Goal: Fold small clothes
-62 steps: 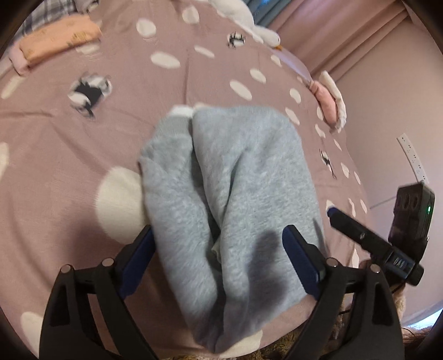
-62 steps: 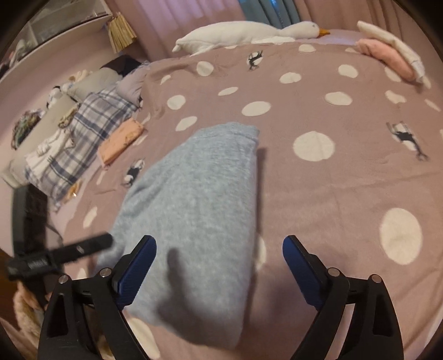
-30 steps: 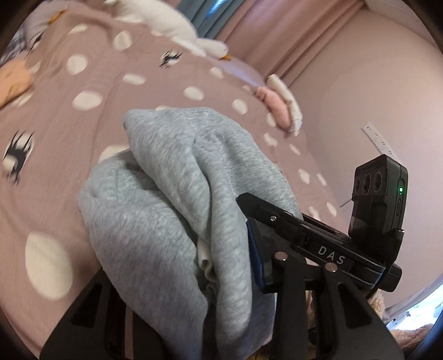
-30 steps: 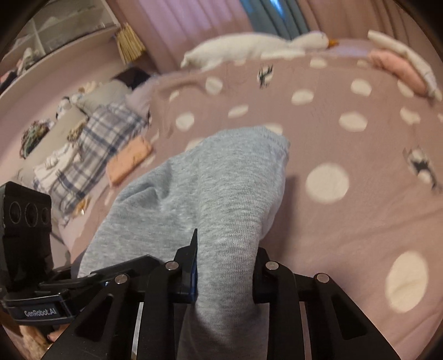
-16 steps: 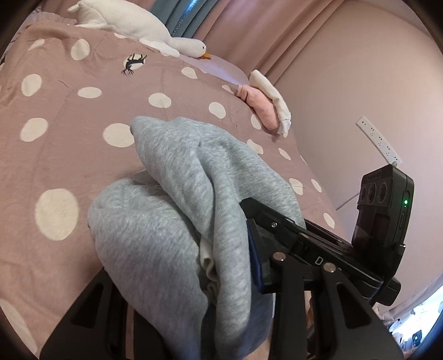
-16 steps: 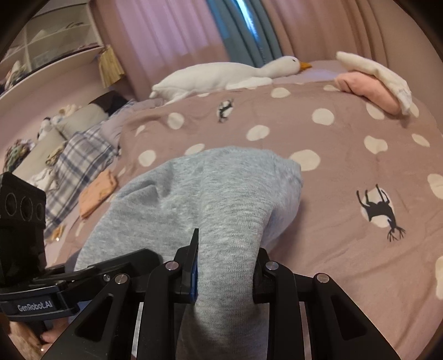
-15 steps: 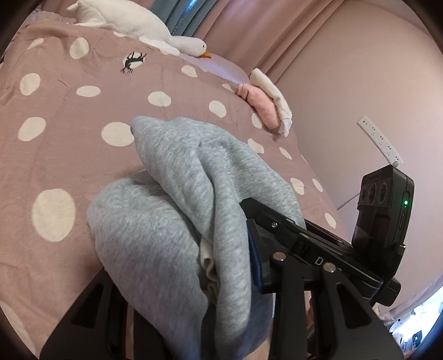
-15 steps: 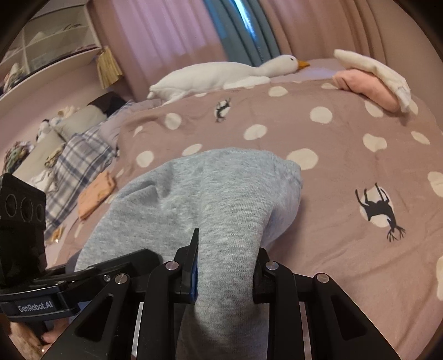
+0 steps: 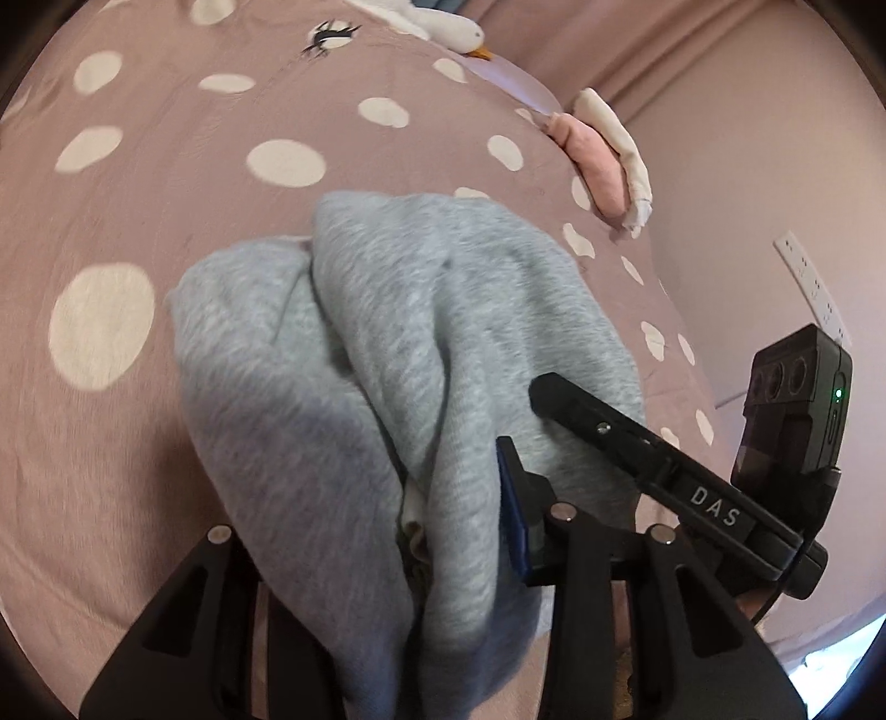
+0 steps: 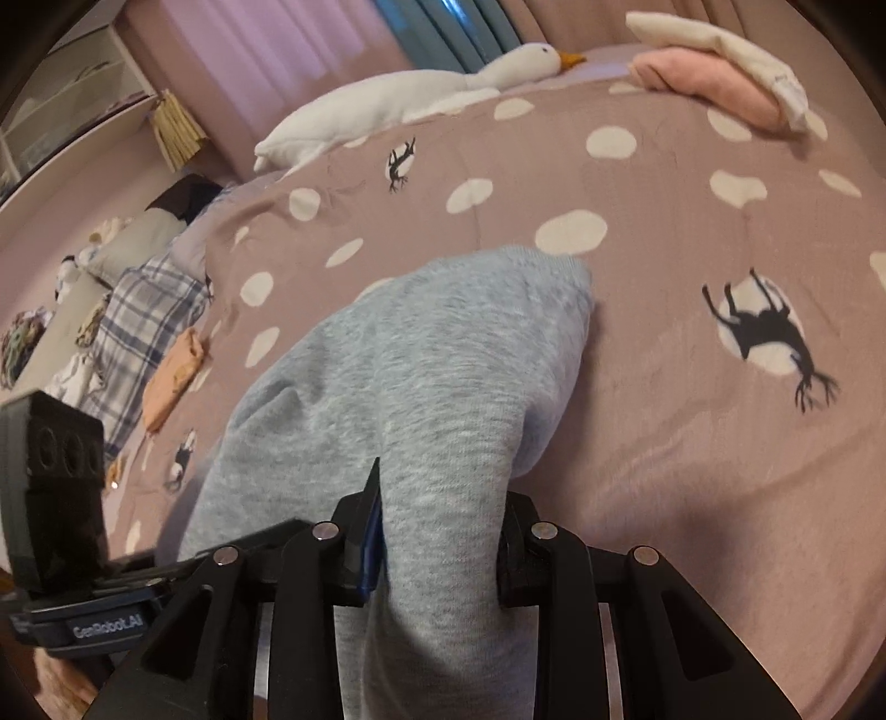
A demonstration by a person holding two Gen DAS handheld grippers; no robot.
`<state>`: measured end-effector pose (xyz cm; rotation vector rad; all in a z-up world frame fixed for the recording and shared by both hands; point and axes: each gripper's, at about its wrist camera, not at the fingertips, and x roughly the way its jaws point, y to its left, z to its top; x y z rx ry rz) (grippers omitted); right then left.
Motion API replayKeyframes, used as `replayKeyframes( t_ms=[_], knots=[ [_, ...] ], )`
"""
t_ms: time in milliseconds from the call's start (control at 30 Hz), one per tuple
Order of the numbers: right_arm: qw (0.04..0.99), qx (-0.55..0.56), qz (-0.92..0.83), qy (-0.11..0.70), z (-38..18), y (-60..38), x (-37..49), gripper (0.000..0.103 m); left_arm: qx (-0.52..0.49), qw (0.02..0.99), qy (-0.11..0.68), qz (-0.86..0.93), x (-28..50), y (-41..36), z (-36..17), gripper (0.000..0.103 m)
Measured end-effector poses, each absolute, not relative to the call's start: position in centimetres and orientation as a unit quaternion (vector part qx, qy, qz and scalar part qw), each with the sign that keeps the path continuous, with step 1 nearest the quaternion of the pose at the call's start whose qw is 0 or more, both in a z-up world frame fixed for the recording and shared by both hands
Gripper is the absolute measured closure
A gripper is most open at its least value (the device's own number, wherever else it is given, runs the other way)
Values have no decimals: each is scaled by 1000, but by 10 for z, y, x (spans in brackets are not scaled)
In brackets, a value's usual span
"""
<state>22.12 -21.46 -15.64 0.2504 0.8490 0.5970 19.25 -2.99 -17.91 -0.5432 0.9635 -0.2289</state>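
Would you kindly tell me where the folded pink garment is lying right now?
The folded pink garment lies at the bed's far right edge in the right wrist view, under a cream cloth, right of the goose plush.

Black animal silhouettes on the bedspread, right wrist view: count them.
3: one far, near the plush goose; one at right on a white dot; one at left beside the grey garment, blurred. The garment may hide more.

Spotted mauve bedspread [image 10: 692, 454], pink curtains [image 10: 266, 61]

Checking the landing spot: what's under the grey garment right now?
The grey garment, bunched in both grippers, drapes forward over the spotted pink bedspread. Only bedspread shows around its edges; whatever lies directly beneath the cloth is covered.
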Motion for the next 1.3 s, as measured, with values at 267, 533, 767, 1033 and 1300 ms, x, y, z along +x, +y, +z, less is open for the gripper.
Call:
replayKeyframes(
  t_ms=[267, 533, 767, 1033, 1300],
  knots=[
    [871, 101, 271, 396, -148, -213, 210, 63, -213, 866, 448, -63, 173, -32, -164, 53],
    [894, 107, 262, 348, -124, -230, 189, 30, -194, 896, 398, -28, 144, -24, -125, 16],
    [915, 113, 258, 289, -96, -242, 164, 8, -166, 929, 330, -6, 113, -22, -82, 0],
    [928, 117, 240, 262, -87, -251, 140, 2, -135, 939, 317, 4, 99, -30, -73, 0],
    [938, 100, 209, 257, -86, -250, 129, 2, -114, 939, 325, 17, 91, -38, -80, 0]
  ],
)
